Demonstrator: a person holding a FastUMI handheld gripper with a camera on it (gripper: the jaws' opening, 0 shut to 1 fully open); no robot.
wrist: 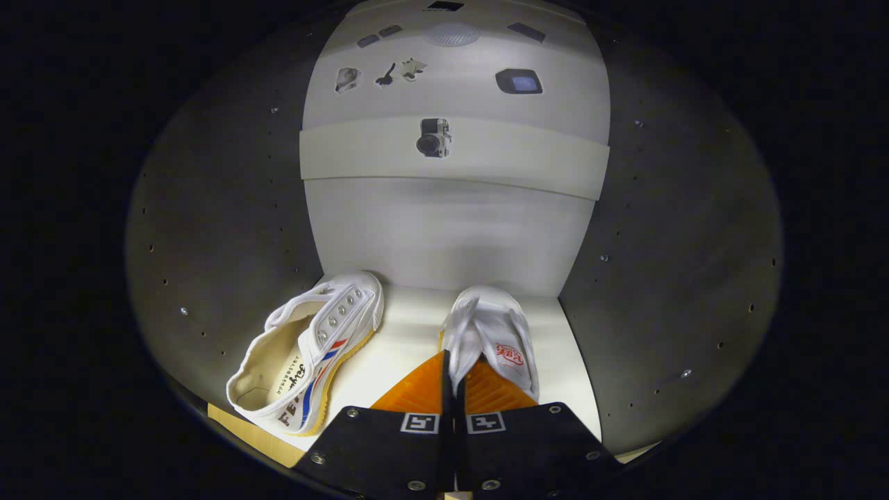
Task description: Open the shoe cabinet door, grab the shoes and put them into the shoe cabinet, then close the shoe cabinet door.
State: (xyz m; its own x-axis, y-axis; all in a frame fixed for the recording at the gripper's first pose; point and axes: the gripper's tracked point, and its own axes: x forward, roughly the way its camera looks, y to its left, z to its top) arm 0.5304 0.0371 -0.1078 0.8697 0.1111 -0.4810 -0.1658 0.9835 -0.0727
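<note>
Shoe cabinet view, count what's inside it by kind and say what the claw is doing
White canvas sneakers: 2, left one lying on the shelf, right one with its heel edge pinched in the shut claw.
Pale cabinet shelf: 1.
Total: 3.

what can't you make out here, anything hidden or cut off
- Right shoe, gripper view: its heel end is hidden behind the tongs, which are closed on its edge.
- Left shoe: lies tilted on its side; its far side is hidden by its own body.
- Cabinet door: out of frame, so its position cannot be told.
- Small items on the back panel: too small to identify.
</note>
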